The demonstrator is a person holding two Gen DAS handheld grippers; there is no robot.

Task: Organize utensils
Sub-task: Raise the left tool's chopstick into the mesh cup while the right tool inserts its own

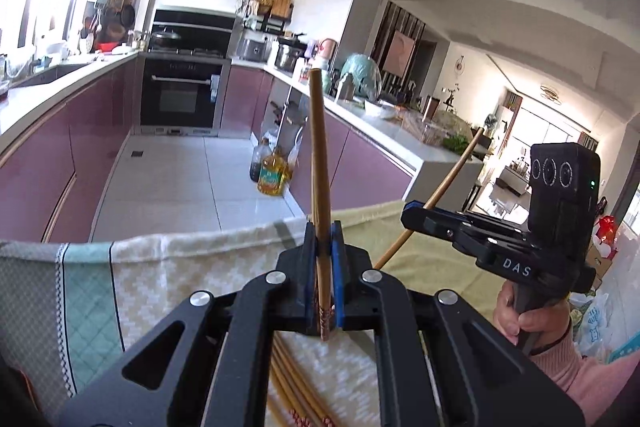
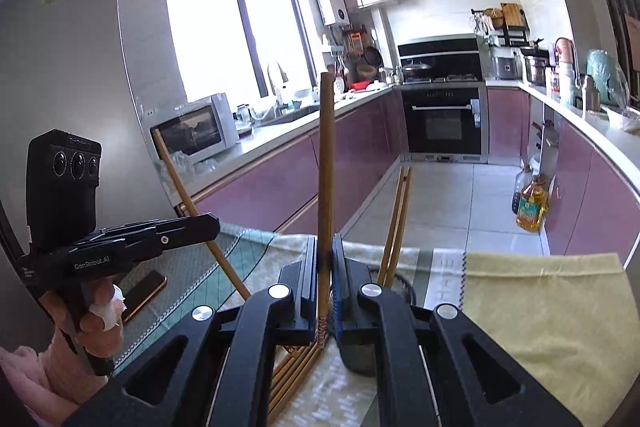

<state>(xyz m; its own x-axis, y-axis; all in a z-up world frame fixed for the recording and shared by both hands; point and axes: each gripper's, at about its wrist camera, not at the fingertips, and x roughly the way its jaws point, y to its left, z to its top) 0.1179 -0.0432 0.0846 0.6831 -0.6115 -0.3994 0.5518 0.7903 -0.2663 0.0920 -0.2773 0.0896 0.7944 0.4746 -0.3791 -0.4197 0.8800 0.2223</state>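
left gripper (image 1: 323,259) and right gripper (image 2: 326,267), centre frame, each clenched near the patterned end of one upright chopstick (image 1: 319,163), light, stiff, probably slippery; spare chopsticks (image 1: 292,383) on cloth below.

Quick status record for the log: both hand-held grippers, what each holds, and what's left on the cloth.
left hand-held gripper: shut on one chopstick, standing upright
right hand-held gripper: shut on one chopstick, upright
loose chopsticks: bundle lying on the cloth below the grippers
holder: two chopsticks stand in a dark container, mostly hidden
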